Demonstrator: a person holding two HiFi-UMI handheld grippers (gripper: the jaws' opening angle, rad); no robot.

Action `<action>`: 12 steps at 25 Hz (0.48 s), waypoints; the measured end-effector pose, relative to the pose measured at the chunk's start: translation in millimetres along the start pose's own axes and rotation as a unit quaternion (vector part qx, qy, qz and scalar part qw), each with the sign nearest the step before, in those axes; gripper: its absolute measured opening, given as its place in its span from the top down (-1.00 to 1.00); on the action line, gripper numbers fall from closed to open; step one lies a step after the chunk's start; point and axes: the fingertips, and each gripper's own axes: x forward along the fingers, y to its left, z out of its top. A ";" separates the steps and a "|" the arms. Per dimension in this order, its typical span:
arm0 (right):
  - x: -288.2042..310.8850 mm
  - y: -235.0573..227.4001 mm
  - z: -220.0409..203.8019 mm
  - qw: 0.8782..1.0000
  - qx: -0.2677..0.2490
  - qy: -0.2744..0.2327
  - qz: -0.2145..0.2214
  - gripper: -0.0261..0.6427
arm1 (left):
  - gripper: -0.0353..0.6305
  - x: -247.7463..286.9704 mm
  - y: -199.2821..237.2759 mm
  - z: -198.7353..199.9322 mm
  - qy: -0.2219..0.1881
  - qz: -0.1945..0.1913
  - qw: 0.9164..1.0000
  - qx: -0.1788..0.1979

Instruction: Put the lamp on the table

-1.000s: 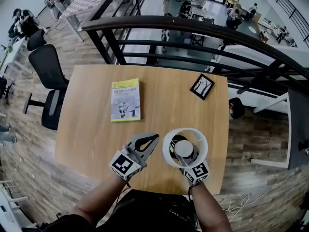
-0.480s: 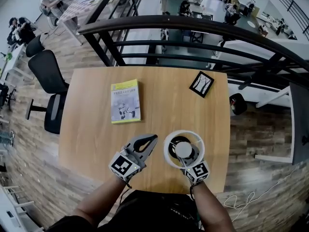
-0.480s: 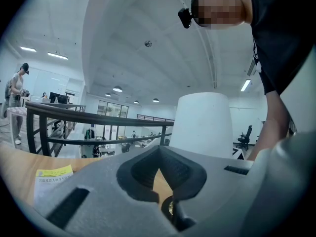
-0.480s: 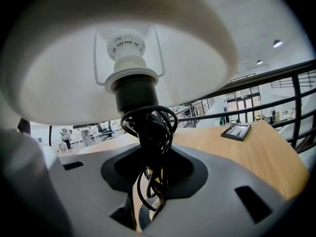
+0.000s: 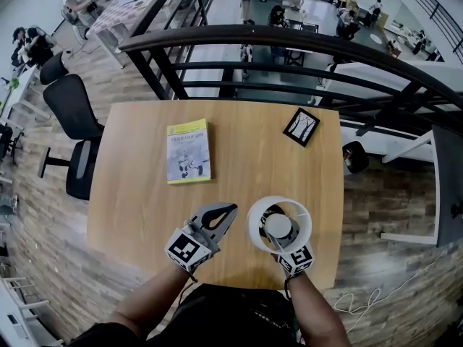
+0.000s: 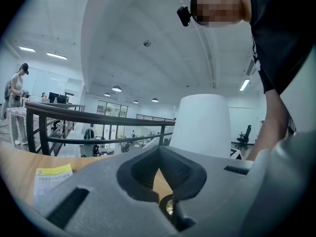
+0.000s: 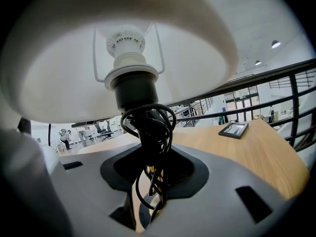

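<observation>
The lamp [image 5: 280, 226] has a white drum shade and a dark stem wound with black cord [image 7: 148, 132]. It stands upright over the near right part of the wooden table [image 5: 145, 194]. My right gripper [image 5: 278, 243] reaches in under the shade. In the right gripper view the corded stem sits between my right gripper's [image 7: 150, 181] jaws, which still touch it as they open. My left gripper [image 5: 230, 210] is just left of the lamp, shut and empty. In the left gripper view the shade [image 6: 205, 125] rises behind my left gripper's [image 6: 163, 181] closed tips.
A yellow-and-grey book [image 5: 188, 150] lies at the table's left middle. A small black picture frame [image 5: 302, 128] sits at the far right corner. A dark railing [image 5: 289, 42] runs behind the table, over a drop. An office chair [image 5: 69, 100] stands to the left.
The lamp and my right gripper have shifted slightly toward me and to the right. My left gripper has stayed about where it was.
</observation>
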 end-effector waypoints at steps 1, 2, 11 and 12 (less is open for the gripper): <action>-0.9 0.1 -1.0 1.000 0.001 -0.001 0.000 0.54 | 0.87 -1.6 0.2 -1.8 0.000 0.000 1.000 0.004; -1.7 0.2 -1.5 1.000 0.000 -0.001 -0.001 0.53 | 0.87 -3.0 -0.6 -2.5 -0.002 -0.001 1.000 0.006; -7.3 -0.3 -5.1 1.000 -0.018 0.003 -0.004 0.37 | 0.87 -11.8 -8.4 -4.0 0.000 -0.001 1.000 0.008; -9.7 0.0 -7.0 1.000 -0.020 0.005 -0.008 0.37 | 0.87 -12.5 -10.1 -1.5 -0.004 -0.003 1.000 0.009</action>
